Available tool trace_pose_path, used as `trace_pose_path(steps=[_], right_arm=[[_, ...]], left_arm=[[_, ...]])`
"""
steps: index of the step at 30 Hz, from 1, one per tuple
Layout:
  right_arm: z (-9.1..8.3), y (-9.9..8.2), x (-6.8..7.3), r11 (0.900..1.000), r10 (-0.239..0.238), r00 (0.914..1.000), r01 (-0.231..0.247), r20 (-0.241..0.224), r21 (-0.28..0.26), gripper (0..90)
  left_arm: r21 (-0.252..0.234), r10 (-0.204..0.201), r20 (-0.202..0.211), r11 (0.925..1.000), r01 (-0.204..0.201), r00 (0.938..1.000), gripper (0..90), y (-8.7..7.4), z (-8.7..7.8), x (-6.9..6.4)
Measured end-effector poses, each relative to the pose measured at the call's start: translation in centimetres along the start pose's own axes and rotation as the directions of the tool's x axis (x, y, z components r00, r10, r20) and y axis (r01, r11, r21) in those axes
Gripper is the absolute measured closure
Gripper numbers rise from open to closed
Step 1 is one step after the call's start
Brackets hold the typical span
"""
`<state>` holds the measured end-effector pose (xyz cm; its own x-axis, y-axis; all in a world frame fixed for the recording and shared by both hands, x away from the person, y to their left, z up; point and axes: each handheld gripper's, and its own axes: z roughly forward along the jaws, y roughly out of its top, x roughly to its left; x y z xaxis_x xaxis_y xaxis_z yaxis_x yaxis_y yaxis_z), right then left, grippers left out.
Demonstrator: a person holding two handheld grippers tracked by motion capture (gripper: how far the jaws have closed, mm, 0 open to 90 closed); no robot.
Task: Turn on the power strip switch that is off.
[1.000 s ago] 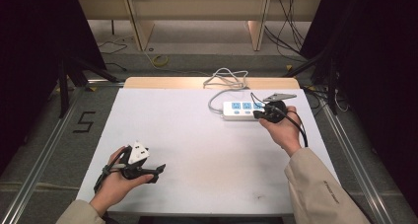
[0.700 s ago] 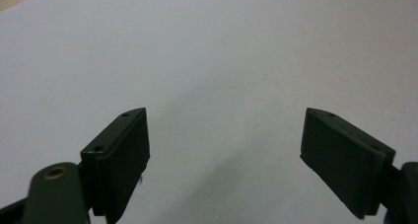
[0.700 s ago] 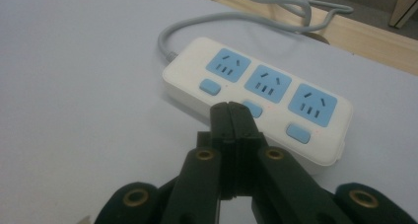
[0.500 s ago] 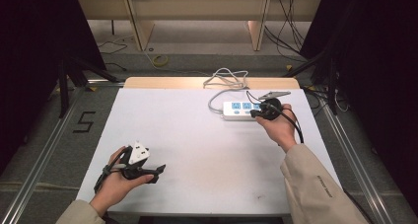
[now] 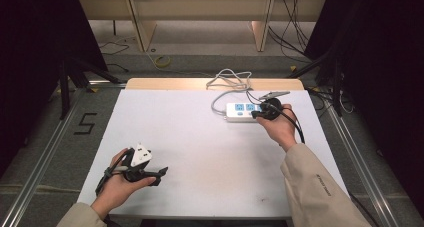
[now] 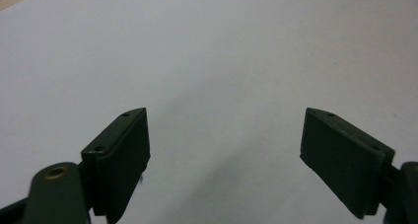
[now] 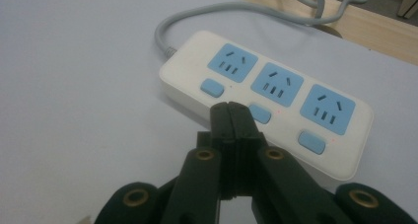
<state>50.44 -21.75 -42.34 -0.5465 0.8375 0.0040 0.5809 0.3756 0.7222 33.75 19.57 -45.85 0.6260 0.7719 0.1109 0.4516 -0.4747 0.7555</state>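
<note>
A white power strip (image 5: pixel 241 112) (image 7: pixel 266 100) with three blue sockets and three blue switches lies at the far right of the white table (image 5: pixel 200 147); its grey cord (image 5: pixel 230 81) loops off the back edge. My right gripper (image 5: pixel 256 115) (image 7: pixel 230 110) is shut with nothing between its jaws, and its tips sit at the strip's near side, right by the middle blue switch (image 7: pixel 260 114). Whether they touch it I cannot tell. My left gripper (image 5: pixel 161 173) (image 6: pixel 224 150) rests near the front left edge, jaws wide open over bare table.
A bare wooden strip (image 5: pixel 165 83) runs along the table's far edge. Metal rails (image 5: pixel 45 152) flank the table on both sides, and a "5" mark (image 5: pixel 85 123) is on the floor at the left. Loose cables (image 5: pixel 160 62) lie on the floor beyond.
My right gripper has shifted slightly left along the power strip, toward its middle. The left hand has stayed in place.
</note>
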Motion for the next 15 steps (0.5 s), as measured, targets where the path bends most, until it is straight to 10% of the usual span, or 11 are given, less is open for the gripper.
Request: trace_pose_path(steps=[15], right_arm=[[0.94, 0.46, -0.08, 0.9999, 0.002, 1.0, -0.002, 0.007, 0.011, 90.0]], left_arm=[[0.0, 0.001, 0.001, 1.0, -0.001, 1.0, 18.8, -0.01, 0.02, -0.03]])
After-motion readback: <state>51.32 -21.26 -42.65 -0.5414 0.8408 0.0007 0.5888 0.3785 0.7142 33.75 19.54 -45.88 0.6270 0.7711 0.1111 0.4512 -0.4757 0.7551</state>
